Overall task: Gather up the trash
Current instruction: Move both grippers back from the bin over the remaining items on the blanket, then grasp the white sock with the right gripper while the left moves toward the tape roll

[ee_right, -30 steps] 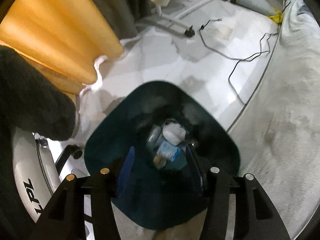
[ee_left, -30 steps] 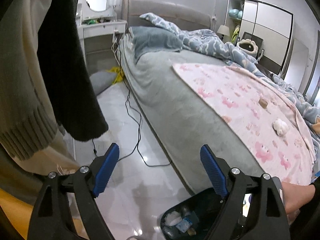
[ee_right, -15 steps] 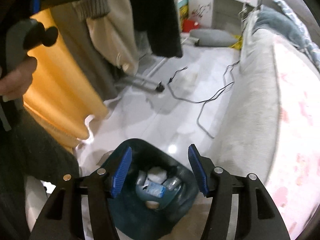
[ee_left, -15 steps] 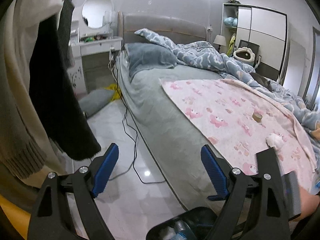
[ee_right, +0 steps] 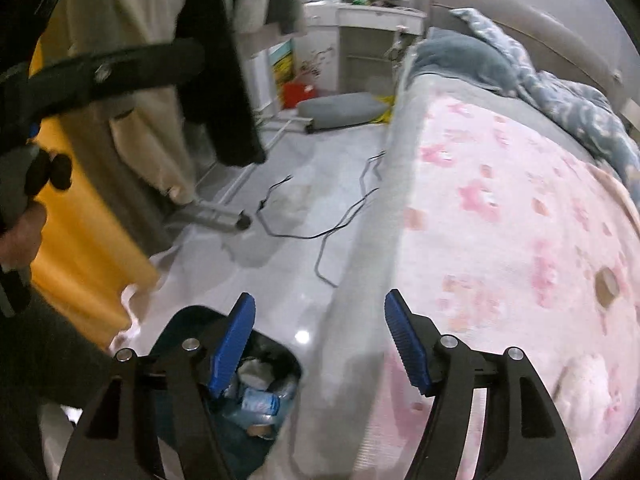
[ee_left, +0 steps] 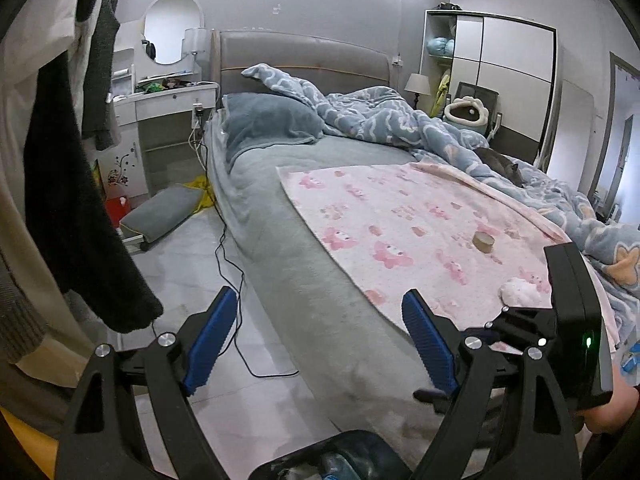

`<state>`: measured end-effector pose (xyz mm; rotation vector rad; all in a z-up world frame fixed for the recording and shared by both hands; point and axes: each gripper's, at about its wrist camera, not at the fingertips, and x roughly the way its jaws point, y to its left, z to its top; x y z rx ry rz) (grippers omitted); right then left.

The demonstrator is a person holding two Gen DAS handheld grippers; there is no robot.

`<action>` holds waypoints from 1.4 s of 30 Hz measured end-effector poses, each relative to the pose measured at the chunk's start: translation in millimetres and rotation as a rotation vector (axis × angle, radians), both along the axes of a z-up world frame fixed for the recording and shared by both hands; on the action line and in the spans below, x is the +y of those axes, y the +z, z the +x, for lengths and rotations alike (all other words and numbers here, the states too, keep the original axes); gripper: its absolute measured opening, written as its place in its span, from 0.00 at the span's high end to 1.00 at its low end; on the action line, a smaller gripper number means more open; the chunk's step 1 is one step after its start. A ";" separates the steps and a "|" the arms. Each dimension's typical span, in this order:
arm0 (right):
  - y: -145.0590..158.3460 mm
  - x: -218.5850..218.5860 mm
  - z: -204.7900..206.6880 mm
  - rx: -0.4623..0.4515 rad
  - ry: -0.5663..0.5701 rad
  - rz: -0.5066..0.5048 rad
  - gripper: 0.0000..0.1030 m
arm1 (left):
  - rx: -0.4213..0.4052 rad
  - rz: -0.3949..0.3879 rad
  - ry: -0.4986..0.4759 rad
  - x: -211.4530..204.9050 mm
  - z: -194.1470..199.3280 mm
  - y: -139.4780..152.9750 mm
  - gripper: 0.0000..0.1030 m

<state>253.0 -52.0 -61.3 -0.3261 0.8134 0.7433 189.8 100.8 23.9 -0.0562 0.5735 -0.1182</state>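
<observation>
A dark trash bin [ee_right: 180, 332] stands on the floor beside the bed and holds bottles and paper [ee_right: 256, 396]; its rim shows at the bottom of the left wrist view [ee_left: 320, 456]. On the pink blanket [ee_left: 400, 216] lie a brown tape roll [ee_left: 483, 241] and a white crumpled tissue [ee_left: 520, 292]; both also show in the right wrist view, the roll [ee_right: 607, 283] and the tissue [ee_right: 588, 388]. My left gripper [ee_left: 316, 340] is open and empty above the floor by the bed edge. My right gripper [ee_right: 320, 344] is open and empty over the bed edge, just right of the bin.
A grey bed [ee_left: 280, 216] with a blue duvet [ee_left: 380, 120] fills the right. Black cables [ee_left: 236, 280] trail on the tiled floor. Hanging clothes [ee_left: 68, 200] are at the left. A grey cushion [ee_left: 164, 212] and a white dresser [ee_left: 160, 112] stand at the back.
Both grippers have risen and tilted up from the bin toward the bed. The right gripper left the bin opening and swung right over the blanket edge. Both stay open.
</observation>
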 end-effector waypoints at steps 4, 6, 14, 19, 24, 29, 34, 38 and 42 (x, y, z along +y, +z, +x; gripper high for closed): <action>3.7 -28.4 12.5 -0.018 -0.071 0.025 0.33 | 0.003 -0.017 -0.010 -13.3 6.3 -1.8 0.16; 6.4 -39.3 16.4 -0.027 -0.100 0.029 0.33 | 0.014 -0.040 -0.021 -20.8 10.5 -3.6 0.16; 8.6 -83.3 27.0 -0.068 -0.223 0.009 0.27 | 0.020 -0.029 -0.067 -54.8 18.9 -10.8 0.16; 3.8 -111.8 32.0 -0.077 -0.303 -0.013 0.26 | 0.032 -0.045 -0.078 -66.6 24.4 -14.3 0.16; -7.3 -140.8 36.7 -0.072 -0.356 -0.041 0.25 | 0.032 -0.052 -0.101 -84.0 26.8 -15.1 0.16; -8.6 -163.3 37.7 -0.076 -0.387 -0.037 0.24 | 0.050 -0.058 -0.126 -102.5 34.0 -22.5 0.16; -8.7 -178.7 39.5 -0.073 -0.417 -0.016 0.19 | 0.043 -0.050 -0.145 -117.0 36.6 -23.0 0.16; -9.5 -190.3 42.0 -0.073 -0.448 -0.008 0.19 | 0.045 -0.061 -0.148 -123.4 41.9 -23.7 0.16; -11.4 -203.1 49.6 -0.054 -0.482 0.012 0.25 | 0.048 -0.086 -0.146 -128.8 49.2 -23.5 0.16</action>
